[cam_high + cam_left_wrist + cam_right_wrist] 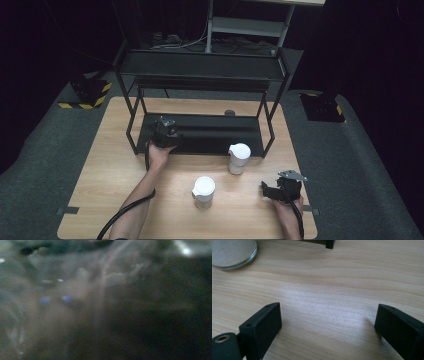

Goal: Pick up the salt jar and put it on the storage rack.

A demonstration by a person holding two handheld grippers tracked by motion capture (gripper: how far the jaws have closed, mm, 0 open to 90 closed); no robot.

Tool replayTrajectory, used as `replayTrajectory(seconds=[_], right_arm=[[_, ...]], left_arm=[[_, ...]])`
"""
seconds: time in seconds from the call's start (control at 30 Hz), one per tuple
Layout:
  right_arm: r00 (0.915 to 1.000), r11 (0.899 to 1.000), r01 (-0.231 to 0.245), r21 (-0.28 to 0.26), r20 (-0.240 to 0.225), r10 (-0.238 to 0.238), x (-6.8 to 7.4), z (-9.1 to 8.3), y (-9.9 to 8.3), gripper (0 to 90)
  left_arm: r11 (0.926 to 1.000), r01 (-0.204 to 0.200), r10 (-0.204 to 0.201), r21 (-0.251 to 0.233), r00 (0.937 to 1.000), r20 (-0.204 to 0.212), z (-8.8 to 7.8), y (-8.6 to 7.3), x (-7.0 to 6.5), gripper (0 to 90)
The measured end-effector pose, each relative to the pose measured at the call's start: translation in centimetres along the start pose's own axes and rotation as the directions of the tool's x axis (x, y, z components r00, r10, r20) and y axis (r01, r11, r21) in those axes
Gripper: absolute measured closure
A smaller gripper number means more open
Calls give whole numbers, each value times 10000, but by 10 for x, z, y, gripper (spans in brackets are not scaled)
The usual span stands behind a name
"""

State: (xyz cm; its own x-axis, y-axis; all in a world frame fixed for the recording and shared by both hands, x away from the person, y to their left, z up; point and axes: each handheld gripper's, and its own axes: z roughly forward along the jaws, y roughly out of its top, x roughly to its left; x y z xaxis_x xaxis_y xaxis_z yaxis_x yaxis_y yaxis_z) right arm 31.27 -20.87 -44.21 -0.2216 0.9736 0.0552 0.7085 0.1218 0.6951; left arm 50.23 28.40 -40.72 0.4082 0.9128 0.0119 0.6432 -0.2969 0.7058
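The left gripper (165, 134) rests on the rack (200, 134), jaws pressed together. The right gripper (272, 191), jaws spread with nothing between them, sits on the table (100, 165) near two cups (204, 191).

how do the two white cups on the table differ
The near cup stands at the table's middle front, between the two hands; the far cup stands further back and to the right, beside the black rack's right front leg. The near cup looks straight-sided and squat, its round lid facing the camera; the far cup looks taller, with a spout-like lip at its left. Both are white, lidded, upright and held by neither claw.
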Motion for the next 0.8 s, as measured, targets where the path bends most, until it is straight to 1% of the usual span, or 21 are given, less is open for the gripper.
replayTrajectory(seconds=[0.03,0.07,0.1,0.13,0.17,0.2,0.23,0.3,0.4,0.5,0.7,0.8], right_arm=[[10000,10000,2,-2,-1,-2,0,0,0,73],[10000,10000,7,-7,-3,-7,0,0,0,73],[10000,10000,5,-9,3,-5,0,0,0,73],[10000,10000,7,-10,7,-7,0,0,0,74],[10000,10000,1,-11,16,-1,1,0,0,74],[10000,10000,1,-11,16,-1,1,0,0,74],[10000,10000,44,-29,40,-44,1,0,-1,74],[10000,10000,42,-29,41,-42,1,0,-1,74],[10000,10000,32,-25,35,-32,1,0,-1,74],[10000,10000,-39,3,14,39,1,0,0,74],[10000,10000,-51,6,13,51,1,0,0,74],[10000,10000,-49,6,13,49,1,0,0,74]], left_arm=[[10000,36,-36,-69,10000,74,-1,-1,2,302],[9999,127,-125,-96,9998,163,-3,0,4,286],[9999,127,-125,-96,9998,163,-3,0,4,258],[9994,288,-280,-189,9989,387,-6,1,9,236],[9994,288,-280,-189,9989,387,-6,1,9,211],[9991,309,-295,-275,9982,515,-8,1,11,211],[9990,207,-183,-384,9980,612,-11,0,12,168],[9989,87,-53,-462,9973,737,-15,0,12,142],[9987,-3,41,-514,9973,737,-19,-1,12,90],[9987,-80,118,-497,9970,767,-21,-2,12,59],[9983,-187,232,-552,9964,817,-27,-3,14,28],[9980,-365,405,-517,9962,773,-30,-4,14,13]])
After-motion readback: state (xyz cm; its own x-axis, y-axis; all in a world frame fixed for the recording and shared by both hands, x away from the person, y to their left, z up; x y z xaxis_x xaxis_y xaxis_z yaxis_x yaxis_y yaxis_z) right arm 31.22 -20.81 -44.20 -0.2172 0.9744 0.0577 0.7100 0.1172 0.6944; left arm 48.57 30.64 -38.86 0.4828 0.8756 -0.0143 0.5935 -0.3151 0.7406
